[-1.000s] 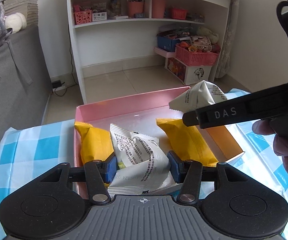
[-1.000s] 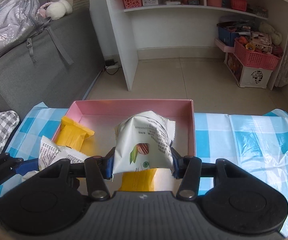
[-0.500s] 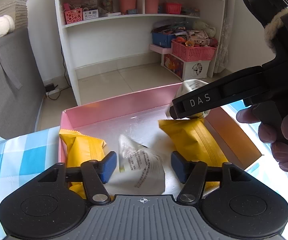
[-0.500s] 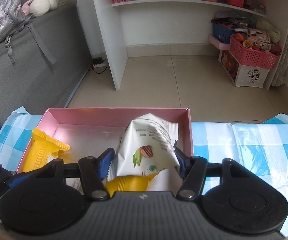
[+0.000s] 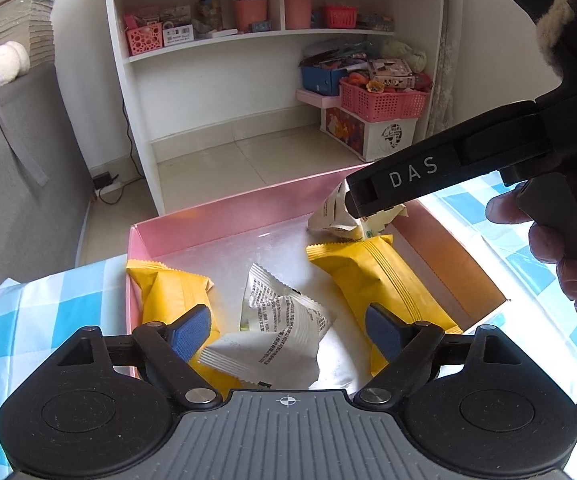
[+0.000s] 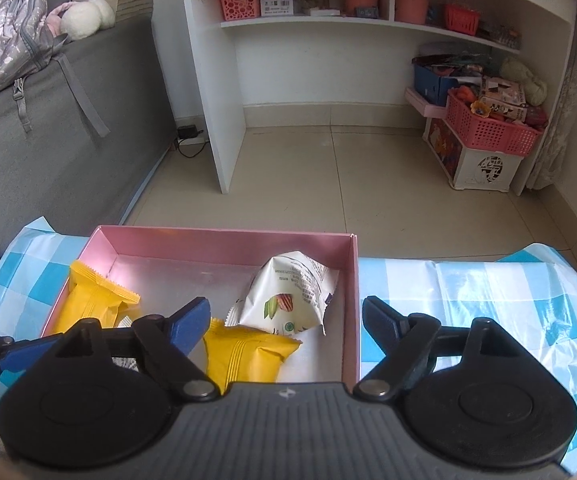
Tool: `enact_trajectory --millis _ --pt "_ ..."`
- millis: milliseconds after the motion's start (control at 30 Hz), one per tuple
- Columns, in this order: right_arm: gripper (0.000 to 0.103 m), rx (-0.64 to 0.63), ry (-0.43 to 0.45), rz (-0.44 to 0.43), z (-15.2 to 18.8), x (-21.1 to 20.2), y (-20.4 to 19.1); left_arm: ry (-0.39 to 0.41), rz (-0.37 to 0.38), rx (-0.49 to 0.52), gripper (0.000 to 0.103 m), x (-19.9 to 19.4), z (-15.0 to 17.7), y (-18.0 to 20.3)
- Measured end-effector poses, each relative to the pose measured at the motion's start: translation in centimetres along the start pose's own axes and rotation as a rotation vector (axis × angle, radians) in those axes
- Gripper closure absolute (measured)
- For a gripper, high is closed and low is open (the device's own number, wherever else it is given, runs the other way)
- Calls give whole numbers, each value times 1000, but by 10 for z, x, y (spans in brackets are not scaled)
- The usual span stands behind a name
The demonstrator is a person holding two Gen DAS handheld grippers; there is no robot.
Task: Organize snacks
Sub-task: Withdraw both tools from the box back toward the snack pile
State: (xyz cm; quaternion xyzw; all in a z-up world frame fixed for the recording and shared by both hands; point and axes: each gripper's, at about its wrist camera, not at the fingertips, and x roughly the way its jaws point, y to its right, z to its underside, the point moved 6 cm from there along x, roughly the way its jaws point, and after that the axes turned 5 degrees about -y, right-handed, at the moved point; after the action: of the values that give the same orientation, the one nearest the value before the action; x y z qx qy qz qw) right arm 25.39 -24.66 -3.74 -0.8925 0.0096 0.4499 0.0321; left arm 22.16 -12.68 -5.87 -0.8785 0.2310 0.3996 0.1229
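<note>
both grippers are letting go right now. the left gripper (image 5: 286, 330) is opening, its white pack (image 5: 278, 328) dropping free mid-box (image 5: 224, 216) between the pads. the right gripper (image 6: 286, 320) is opening too, its pack (image 6: 288, 296) sitting by the box's right wall now. looks like two more snacks are sorted.

Both the left hand-held gripper (image 5: 288, 326) and right hand-held gripper (image 6: 284, 320) tilt downward, jaws opening, gripping nothing.

left tool (image 5: 286, 330) opening over white packet (image 5: 276, 330) in pink box (image 5: 224, 216).
</note>
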Motion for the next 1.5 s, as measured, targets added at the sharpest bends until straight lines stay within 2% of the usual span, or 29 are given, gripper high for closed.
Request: enact_trajectory --millis 600,833,933,1167,1500 --pt "12 -30 20 8 28 -61 -11 2 -10 -20 16 -69 29 -1" --pt "10 -22 23 0 44 -82 -13 -12 -21 -22 16 -95 50 -1" --pt "9 -5 13 -28 52 -89 -14 -27 -11 -38 16 -104 59 -3" --pt "8 -59 -8 -18 75 -106 -28 -45 -23 -62 16 -124 82 -7" --pt "5 -91 -23 -63 109 -124 -44 -71 -34 -87 16 -144 117 -12"
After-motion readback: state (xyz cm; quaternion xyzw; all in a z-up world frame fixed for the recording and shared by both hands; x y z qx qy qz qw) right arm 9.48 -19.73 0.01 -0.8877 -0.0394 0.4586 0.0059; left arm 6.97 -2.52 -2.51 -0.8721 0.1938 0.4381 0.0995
